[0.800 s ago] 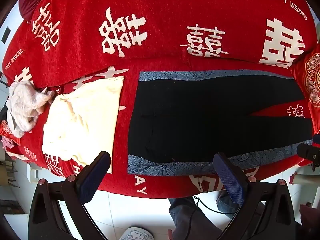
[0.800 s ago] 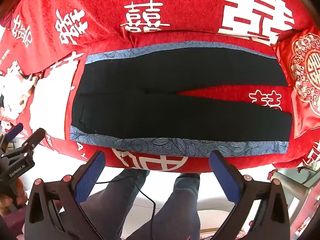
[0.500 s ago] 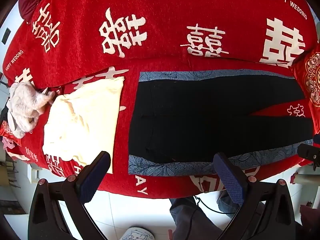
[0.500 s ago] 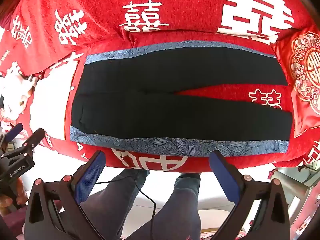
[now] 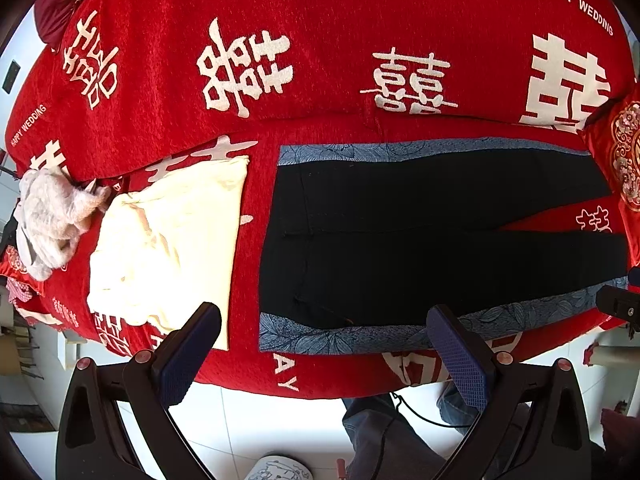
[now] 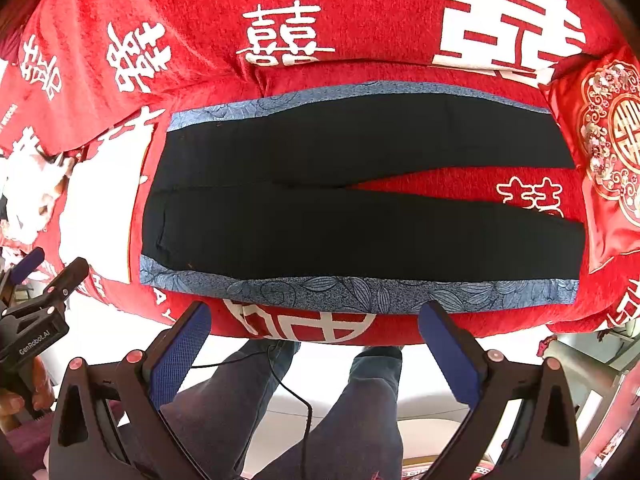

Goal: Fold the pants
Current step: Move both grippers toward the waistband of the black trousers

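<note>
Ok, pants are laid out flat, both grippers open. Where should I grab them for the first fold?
Judging by the layout, take the near blue patterned side stripe of the black pants: the left gripper by the waist end, the right gripper toward the hem. Come from the sofa's front edge; the near leg lies flat there, ready to lift onto the far leg.

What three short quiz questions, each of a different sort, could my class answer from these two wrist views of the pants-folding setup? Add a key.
1. True or false: the left gripper is shut on the black pants.
2. Multiple choice: which lies beside the waist end of the pants? A) a cream garment B) a green towel C) a pair of shoes
3. Fill in: both pant legs point toward the ____ side of the red blanket, in the right wrist view.

Key: 1 false, both it and the right gripper are open, short of the cloth; 2 A; 3 right.
</note>
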{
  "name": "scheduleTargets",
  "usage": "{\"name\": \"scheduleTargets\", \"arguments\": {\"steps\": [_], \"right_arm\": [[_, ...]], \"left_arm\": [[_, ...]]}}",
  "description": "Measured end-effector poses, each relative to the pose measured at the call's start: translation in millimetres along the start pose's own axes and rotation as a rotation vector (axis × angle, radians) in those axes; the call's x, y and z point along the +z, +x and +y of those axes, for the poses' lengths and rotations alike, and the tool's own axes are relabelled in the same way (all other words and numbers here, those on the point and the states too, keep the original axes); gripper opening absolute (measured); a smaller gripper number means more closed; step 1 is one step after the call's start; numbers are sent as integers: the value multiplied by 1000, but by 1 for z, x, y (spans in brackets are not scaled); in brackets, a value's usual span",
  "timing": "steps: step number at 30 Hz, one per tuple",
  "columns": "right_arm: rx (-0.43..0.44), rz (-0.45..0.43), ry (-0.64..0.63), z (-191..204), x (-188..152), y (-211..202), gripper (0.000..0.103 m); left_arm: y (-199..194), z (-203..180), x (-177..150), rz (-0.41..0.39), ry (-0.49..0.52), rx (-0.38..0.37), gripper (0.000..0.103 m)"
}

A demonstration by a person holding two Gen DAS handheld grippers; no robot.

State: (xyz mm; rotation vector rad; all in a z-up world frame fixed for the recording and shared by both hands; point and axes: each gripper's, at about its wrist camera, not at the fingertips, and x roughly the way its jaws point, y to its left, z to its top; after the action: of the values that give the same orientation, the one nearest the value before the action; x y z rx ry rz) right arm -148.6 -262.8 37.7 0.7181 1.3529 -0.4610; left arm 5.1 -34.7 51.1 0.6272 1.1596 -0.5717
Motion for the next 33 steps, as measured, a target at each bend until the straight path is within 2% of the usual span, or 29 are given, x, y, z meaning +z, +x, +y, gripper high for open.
{"name": "scheduleTargets", "arguments": {"steps": [14, 23, 27, 33], "right_arm": [[-17, -11, -16, 0, 9, -1, 103], [-3, -75, -47, 4, 9, -5, 103], [3, -42, -47, 3, 10, -4, 103], [-11, -48, -81, 0, 8, -6, 103]], "left_arm": [[1, -3, 4, 3, 5, 3, 103], [-2, -7, 5, -2, 8, 18, 103], [-4, -9, 4, -1, -1, 29, 103], [-10, -18, -1, 0, -10, 52, 103]]}}
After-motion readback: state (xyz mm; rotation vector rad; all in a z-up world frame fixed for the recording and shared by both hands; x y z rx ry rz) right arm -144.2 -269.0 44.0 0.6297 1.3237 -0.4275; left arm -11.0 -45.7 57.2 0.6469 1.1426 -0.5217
